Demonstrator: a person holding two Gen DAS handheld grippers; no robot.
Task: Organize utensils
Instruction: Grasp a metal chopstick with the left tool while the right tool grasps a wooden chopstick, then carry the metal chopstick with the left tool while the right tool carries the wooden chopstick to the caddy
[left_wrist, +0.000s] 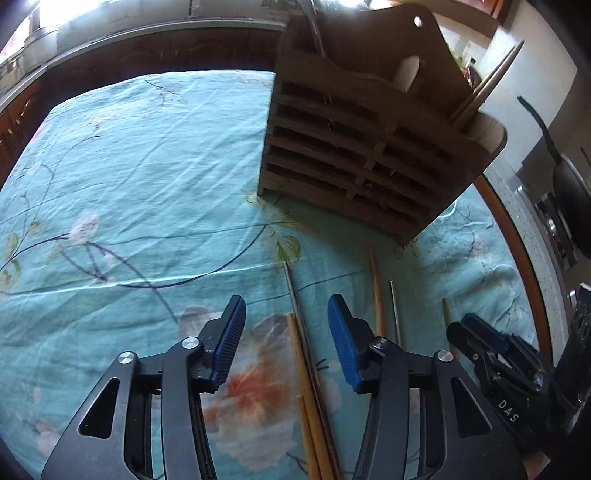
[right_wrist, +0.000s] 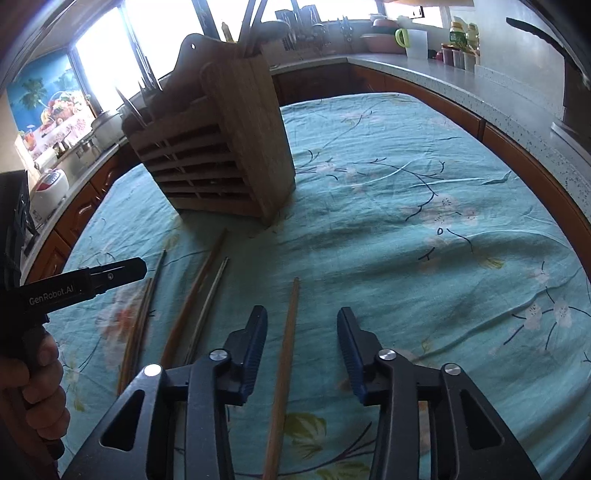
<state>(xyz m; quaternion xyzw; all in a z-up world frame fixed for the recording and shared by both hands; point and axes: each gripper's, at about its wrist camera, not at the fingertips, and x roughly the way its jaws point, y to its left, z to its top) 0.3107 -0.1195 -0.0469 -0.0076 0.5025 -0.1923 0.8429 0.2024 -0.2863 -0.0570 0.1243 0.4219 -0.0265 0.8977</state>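
A: Where are the utensils found, and where is the holder?

B: Several chopsticks are laid on the table (right_wrist: 424, 155), on its teal flowered cloth, toward the near edge. The wooden holder (right_wrist: 218, 147) is stood farther in, nearer the far edge, with other utensils already upright in it.

A: How are the jaws set?

B: The left gripper (left_wrist: 286, 325) is held part open over a wooden chopstick (left_wrist: 301, 354) and a metal chopstick (left_wrist: 295, 299) lying side by side; both are seen between the pads, but no pressing can be seen. The right gripper (right_wrist: 301, 336) is likewise part open, with a single wooden chopstick (right_wrist: 286, 354) between its jaws, not yet clamped.

A: How is such a stick expected to handle?

B: It is judged to be light, stiff and thin. The metal one is likely to be slippery and may roll on the creased cloth; the wooden ones should be held more surely by the ribbed pads.

A: Where should hold be taken?

B: Near the middle of the length is advised, so that tipping is avoided. Two sticks pinched together may scissor apart, so a square closing across both is called for.
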